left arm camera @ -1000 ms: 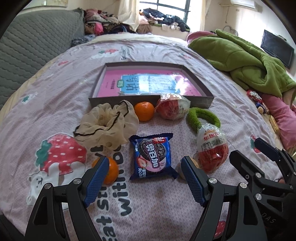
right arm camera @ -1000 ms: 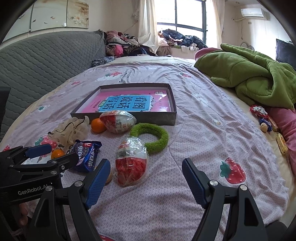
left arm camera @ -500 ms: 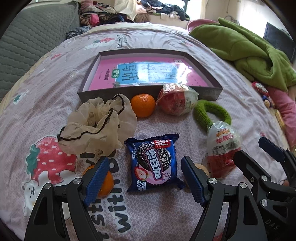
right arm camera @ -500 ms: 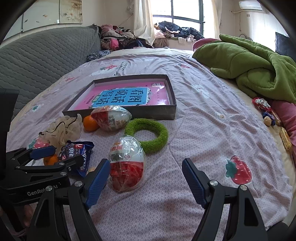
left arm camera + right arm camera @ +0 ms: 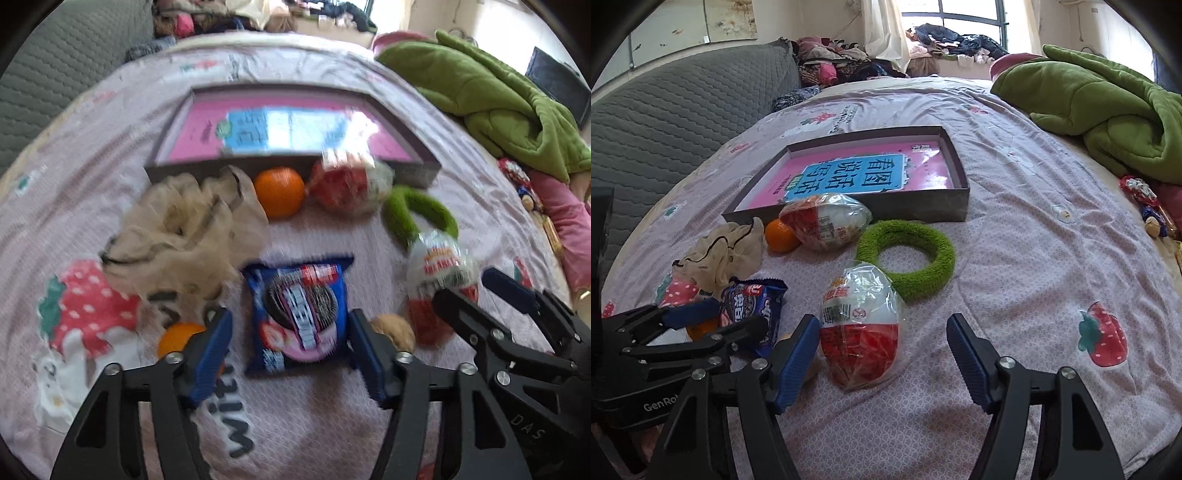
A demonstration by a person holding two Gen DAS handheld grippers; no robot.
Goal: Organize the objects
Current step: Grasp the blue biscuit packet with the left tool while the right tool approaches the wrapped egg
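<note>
A blue cookie packet lies flat on the bedspread between the jaws of my left gripper. Those jaws are closing; the right pad is at the packet's edge and the left pad stands a little off it. My right gripper straddles a plastic-wrapped red and white egg. Its jaws are closing too, with a wide gap on the right side. A second egg, an orange and a green fuzzy ring lie before a shallow grey box with a pink book inside.
A beige drawstring pouch lies left of the packet, a second orange sits by the left finger, and a walnut by the right one. A green blanket is heaped at the right; a grey headboard runs along the left.
Both grippers have sunk and tipped down toward the bedspread. The left jaws have narrowed around the cookie packet; the right jaws have narrowed slightly around the near egg.
</note>
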